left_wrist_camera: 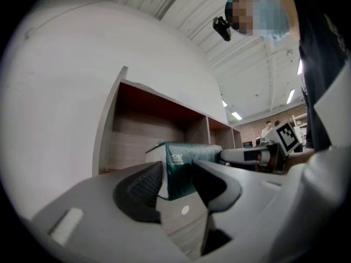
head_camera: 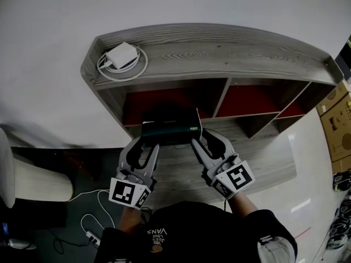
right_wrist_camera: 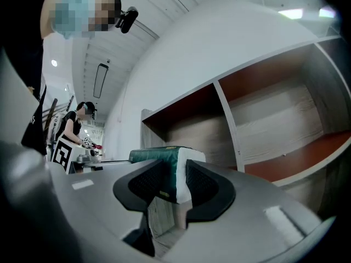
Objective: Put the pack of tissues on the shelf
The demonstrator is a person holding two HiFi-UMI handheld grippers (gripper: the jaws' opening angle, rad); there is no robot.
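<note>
Green tissue pack (head_camera: 170, 127), ends hidden between fingers (head_camera: 202, 152).

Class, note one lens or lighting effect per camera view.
Head view: the grey wooden shelf bows into a curve; glare streaks the glossy floor. Left gripper view: black vignette rings the dark green pack of tissues. Right gripper view: ceiling light flares.

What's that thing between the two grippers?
The green pack of tissues; the left gripper and right gripper each clamp one end, clearest in the head view.
</note>
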